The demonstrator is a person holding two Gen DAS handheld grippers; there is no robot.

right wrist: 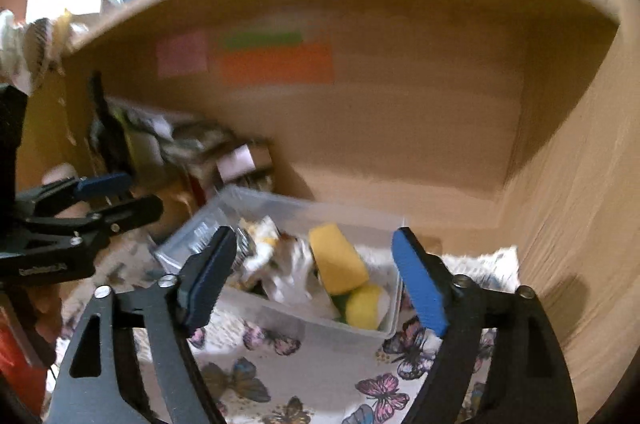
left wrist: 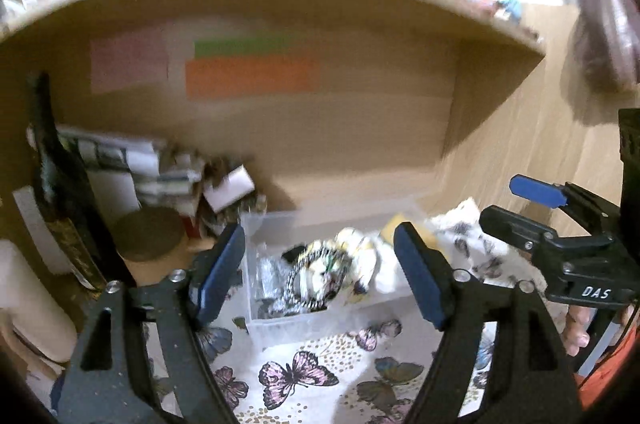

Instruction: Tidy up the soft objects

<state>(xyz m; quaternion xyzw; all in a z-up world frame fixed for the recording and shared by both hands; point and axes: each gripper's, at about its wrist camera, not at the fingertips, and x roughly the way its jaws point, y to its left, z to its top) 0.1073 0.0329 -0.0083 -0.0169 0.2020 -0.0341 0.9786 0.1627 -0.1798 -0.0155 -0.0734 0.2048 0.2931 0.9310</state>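
Note:
A clear plastic bin [left wrist: 280, 322] [right wrist: 280, 312] stands on a white butterfly-print cloth [left wrist: 304, 376] [right wrist: 320, 376] inside a wooden alcove. It holds soft things: a yellow sponge [right wrist: 338, 260], a yellow-green ball [right wrist: 364, 306], crumpled white and yellow fabric [left wrist: 356, 260] [right wrist: 280, 264] and a black-and-white cord [left wrist: 300, 280]. My left gripper [left wrist: 320, 272] is open and empty, just in front of the bin. My right gripper [right wrist: 316, 276] is open and empty, above the bin's near wall. It also shows in the left wrist view [left wrist: 520, 199], at the right.
A dark bottle [left wrist: 56, 191], a round brown lid [left wrist: 146, 234], papers and a small box [left wrist: 230, 187] crowd the alcove's left side. Coloured paper notes [left wrist: 252, 75] [right wrist: 276, 63] stick on the back wall. The wooden side wall [right wrist: 580, 224] is close on the right.

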